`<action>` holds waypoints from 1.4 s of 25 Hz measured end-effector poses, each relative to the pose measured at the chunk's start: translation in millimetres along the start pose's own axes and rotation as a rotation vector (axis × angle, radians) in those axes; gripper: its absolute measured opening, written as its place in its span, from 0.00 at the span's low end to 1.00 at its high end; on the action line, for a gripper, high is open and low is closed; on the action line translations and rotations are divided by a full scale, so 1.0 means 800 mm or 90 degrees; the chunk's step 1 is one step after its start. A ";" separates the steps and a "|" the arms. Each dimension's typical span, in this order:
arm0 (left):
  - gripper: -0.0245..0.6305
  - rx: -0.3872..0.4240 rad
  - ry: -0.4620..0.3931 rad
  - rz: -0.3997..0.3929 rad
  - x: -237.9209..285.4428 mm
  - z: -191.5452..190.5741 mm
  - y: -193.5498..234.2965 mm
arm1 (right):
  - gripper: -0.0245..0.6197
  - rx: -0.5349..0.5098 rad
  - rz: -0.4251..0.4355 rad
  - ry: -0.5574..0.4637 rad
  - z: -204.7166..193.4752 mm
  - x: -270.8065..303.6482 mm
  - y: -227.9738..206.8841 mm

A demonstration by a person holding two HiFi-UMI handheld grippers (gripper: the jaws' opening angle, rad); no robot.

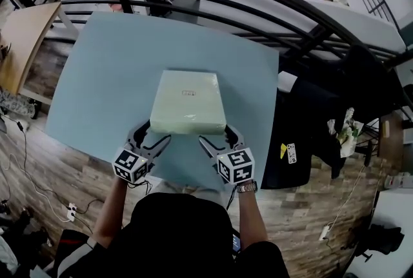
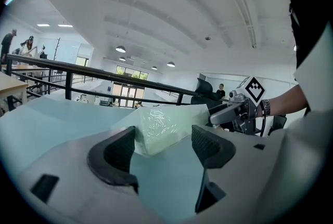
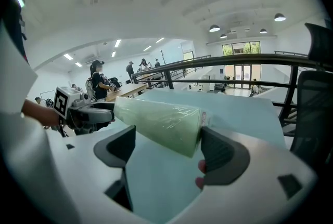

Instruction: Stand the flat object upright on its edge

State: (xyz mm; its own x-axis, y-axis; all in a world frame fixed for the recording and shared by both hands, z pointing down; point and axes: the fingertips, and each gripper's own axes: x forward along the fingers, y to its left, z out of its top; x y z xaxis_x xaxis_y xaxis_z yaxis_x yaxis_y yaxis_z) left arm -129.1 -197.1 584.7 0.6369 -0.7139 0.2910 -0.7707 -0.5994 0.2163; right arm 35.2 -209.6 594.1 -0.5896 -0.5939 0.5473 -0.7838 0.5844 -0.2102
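Blue table [image 1: 97, 77]: the pale green flat object [image 1: 188, 101] lies face-down-flat mid-table, straight ahead of both tools, its near edge running left to right. Left gripper [image 1: 151, 136] and right gripper [image 1: 218, 136] both have jaws spread, neither clamped, one near corner in each gap. Both are equally near; judged, the raise turns on this near edge, with the far edge as pivot.

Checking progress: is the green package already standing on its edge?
No, the green package lies flat on the blue table in the head view.

Red print [image 1: 188, 93] on flat object [image 1: 188, 109]: illegible
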 end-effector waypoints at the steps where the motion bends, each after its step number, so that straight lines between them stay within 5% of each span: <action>1: 0.53 0.004 -0.001 0.000 0.001 0.002 -0.002 | 0.61 0.000 -0.002 -0.003 0.002 -0.003 0.000; 35: 0.53 0.042 -0.050 -0.017 0.021 0.072 -0.030 | 0.61 0.007 -0.032 -0.072 0.049 -0.064 -0.013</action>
State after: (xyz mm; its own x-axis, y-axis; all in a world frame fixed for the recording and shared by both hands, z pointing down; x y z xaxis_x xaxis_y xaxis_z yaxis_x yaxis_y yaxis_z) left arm -98.7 -215.3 530.3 0.6586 -0.7222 0.2116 -0.7523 -0.6391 0.1599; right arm 65.9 -206.8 536.2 -0.5668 -0.6820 0.4622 -0.8149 0.5465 -0.1931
